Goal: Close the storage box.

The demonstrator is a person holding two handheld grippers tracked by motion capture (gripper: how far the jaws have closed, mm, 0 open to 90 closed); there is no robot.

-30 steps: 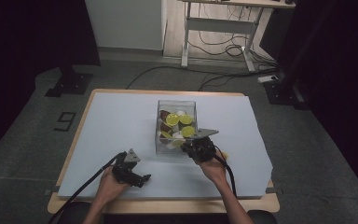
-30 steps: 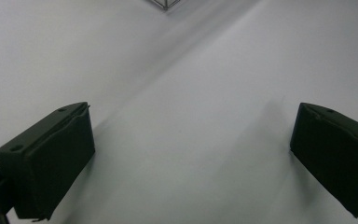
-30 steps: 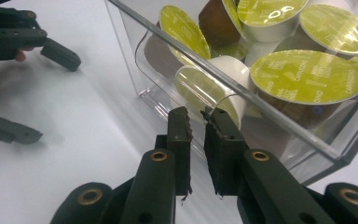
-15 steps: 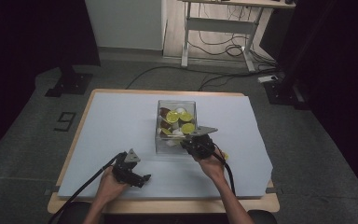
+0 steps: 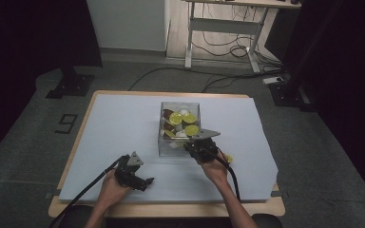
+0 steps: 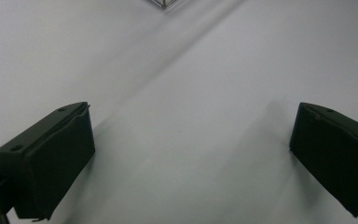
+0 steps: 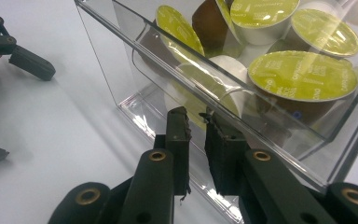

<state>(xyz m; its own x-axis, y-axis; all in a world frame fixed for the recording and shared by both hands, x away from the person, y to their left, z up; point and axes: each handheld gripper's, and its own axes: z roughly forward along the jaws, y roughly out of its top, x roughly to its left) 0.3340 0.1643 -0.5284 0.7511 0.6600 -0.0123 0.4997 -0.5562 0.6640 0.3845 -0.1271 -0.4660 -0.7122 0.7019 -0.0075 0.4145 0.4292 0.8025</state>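
A clear plastic box (image 5: 162, 142) stands mid-table, holding several coffee capsules (image 5: 176, 118) with lime-green lids, plus brown and white ones. My right gripper (image 5: 190, 147) is at the box's near right corner. In the right gripper view its jaws (image 7: 196, 126) stand almost together against the outside of the clear near wall (image 7: 121, 79), and I see nothing between them. My left gripper (image 5: 145, 176) rests near the table's front left, apart from the box. Its jaws stand wide open over the bare white surface (image 6: 191, 154).
One lime-lidded capsule (image 5: 228, 159) lies on the white table cover (image 5: 114, 123) beside the right hand. A corner of the box (image 6: 163, 3) is at the top of the left gripper view. The table's wooden front edge (image 5: 171, 209) is close to both forearms.
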